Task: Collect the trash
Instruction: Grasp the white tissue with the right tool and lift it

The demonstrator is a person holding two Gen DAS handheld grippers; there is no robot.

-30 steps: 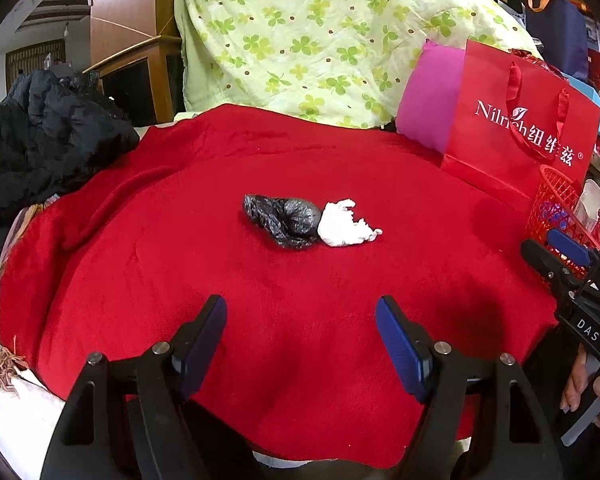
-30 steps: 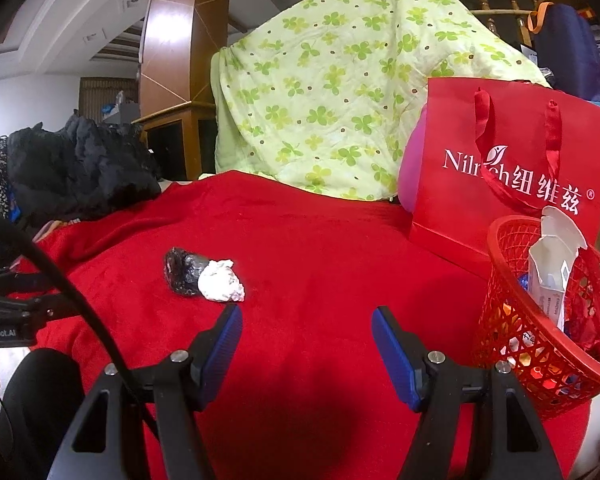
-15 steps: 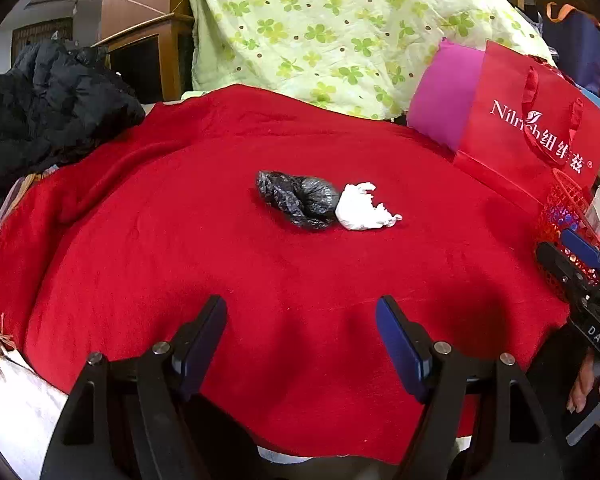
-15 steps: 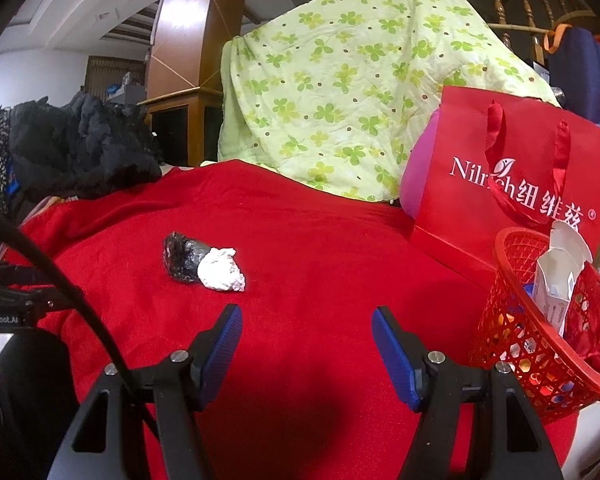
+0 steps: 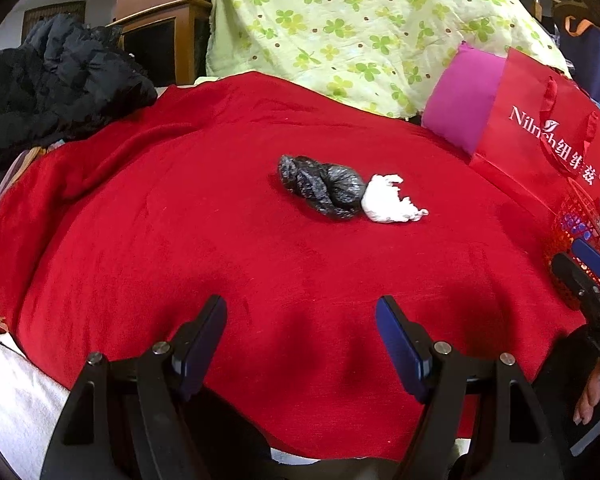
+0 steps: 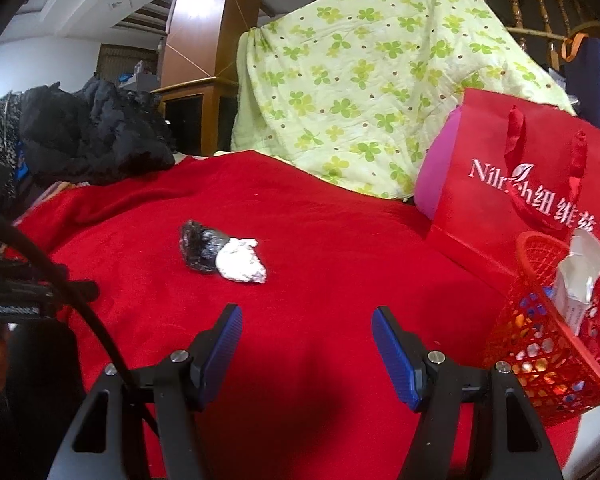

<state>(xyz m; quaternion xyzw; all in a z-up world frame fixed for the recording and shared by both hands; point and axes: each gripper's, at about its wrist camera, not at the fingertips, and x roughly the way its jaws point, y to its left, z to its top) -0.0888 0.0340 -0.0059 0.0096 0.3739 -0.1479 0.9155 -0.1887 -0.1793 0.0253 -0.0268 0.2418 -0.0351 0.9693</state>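
Note:
A crumpled black plastic bag [image 5: 322, 189] and a white paper wad [image 5: 388, 205] lie touching each other on the red cloth [image 5: 180, 220]. They also show in the right wrist view, bag [image 6: 199, 246] and wad [image 6: 242, 265]. A red mesh basket [image 6: 556, 340] holding trash stands at the right edge; it shows at the far right in the left wrist view [image 5: 576, 220]. My left gripper [image 5: 300, 320] is open and empty, short of the trash. My right gripper [image 6: 306, 330] is open and empty, beside the basket.
A red paper bag [image 6: 520, 184] and a pink cushion [image 5: 460, 108] stand at the back right. A green clover blanket [image 6: 360, 80] hangs behind. Black clothing [image 5: 52, 88] is piled at the left. The cloth's front edge drops off near me.
Both grippers have moved forward toward the trash, which now looks larger and nearer. Both stayed open and empty. The trash has not moved.

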